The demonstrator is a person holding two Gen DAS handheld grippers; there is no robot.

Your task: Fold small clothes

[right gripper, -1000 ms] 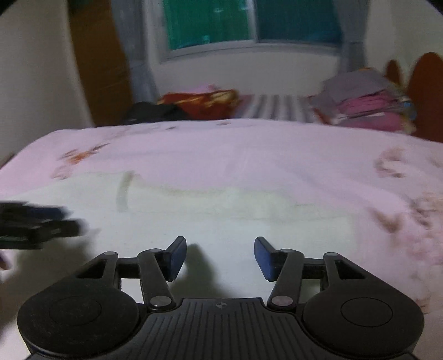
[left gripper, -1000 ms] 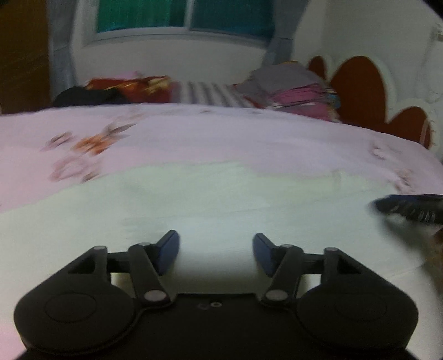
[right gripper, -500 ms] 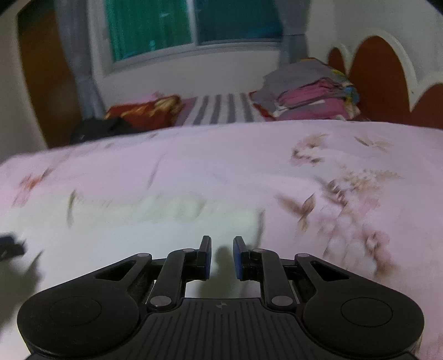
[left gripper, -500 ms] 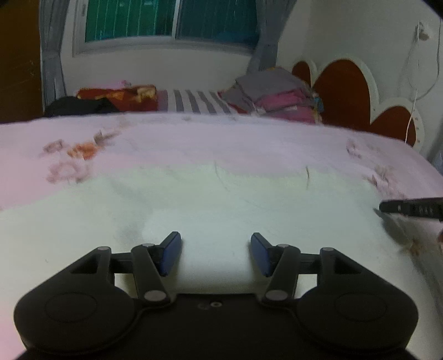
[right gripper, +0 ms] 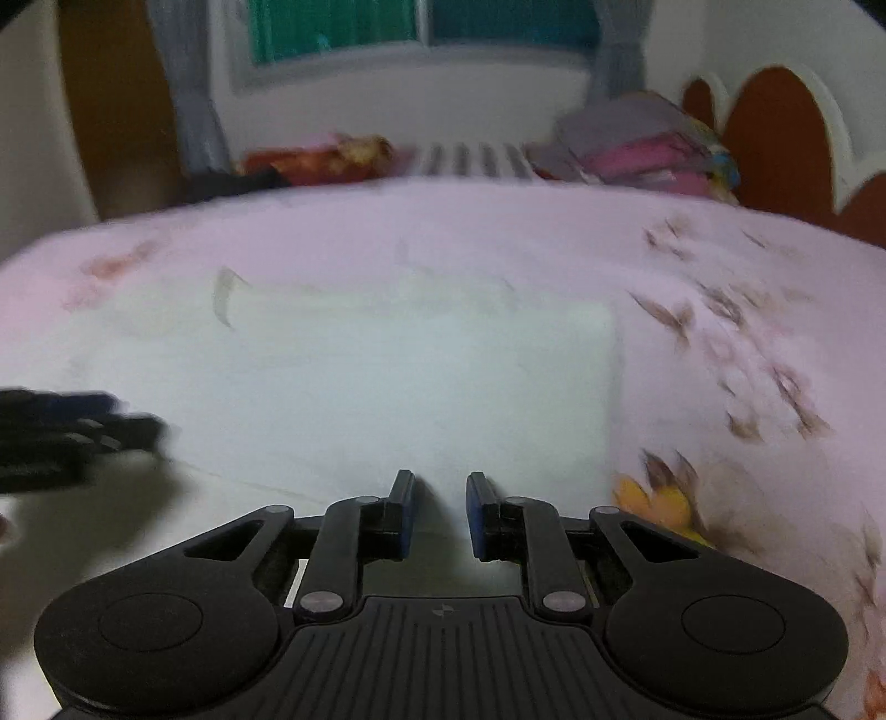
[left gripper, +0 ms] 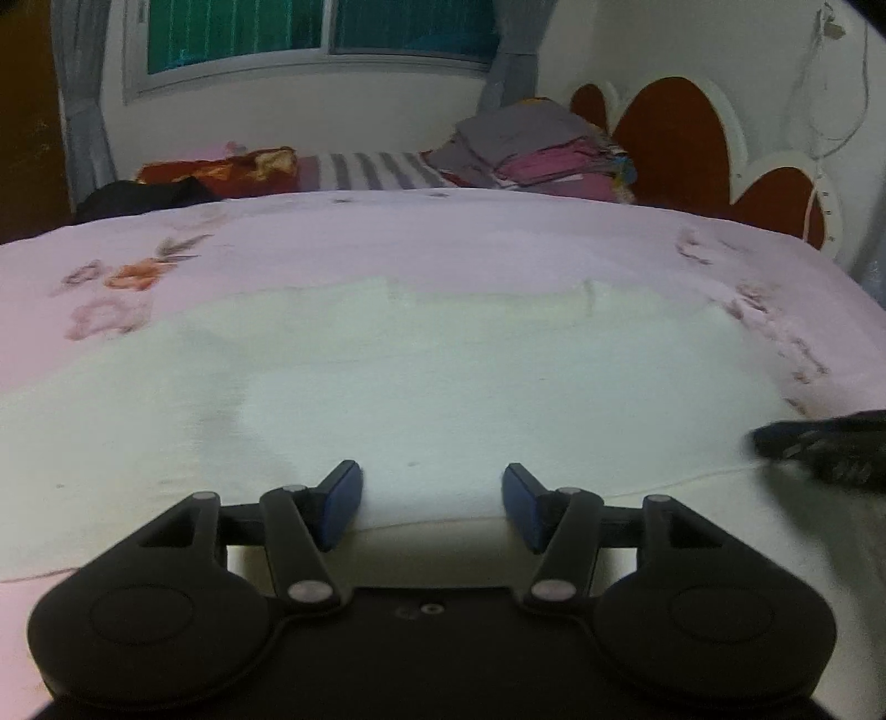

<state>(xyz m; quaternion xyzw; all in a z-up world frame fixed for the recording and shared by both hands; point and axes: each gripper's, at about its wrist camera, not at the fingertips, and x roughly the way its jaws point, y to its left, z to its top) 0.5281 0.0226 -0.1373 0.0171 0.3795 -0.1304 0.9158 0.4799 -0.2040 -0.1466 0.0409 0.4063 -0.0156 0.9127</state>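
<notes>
A pale cream garment [left gripper: 443,376] lies flat on the pink floral bedspread [left gripper: 387,243]. In the right wrist view the garment [right gripper: 415,376] shows a straight right edge. My left gripper [left gripper: 432,509] is open, its fingers at the garment's near hem, holding nothing. My right gripper [right gripper: 440,515] has its jaws partly closed with a narrow gap, over the near edge of the garment near its right corner; nothing is clamped that I can see. Each gripper shows blurred in the other's view: the right gripper [left gripper: 825,448], the left gripper [right gripper: 72,437].
At the back of the bed lie a stack of folded clothes [left gripper: 542,155], a striped cloth [left gripper: 371,171], a red patterned bundle [left gripper: 221,166] and a dark garment [left gripper: 138,196]. A red scalloped headboard [left gripper: 675,144] stands at right, a window [left gripper: 310,27] behind.
The right gripper closed from wide open to a narrow gap, swung right and then back toward the garment's right corner. The left gripper stayed open and came down to the near hem.
</notes>
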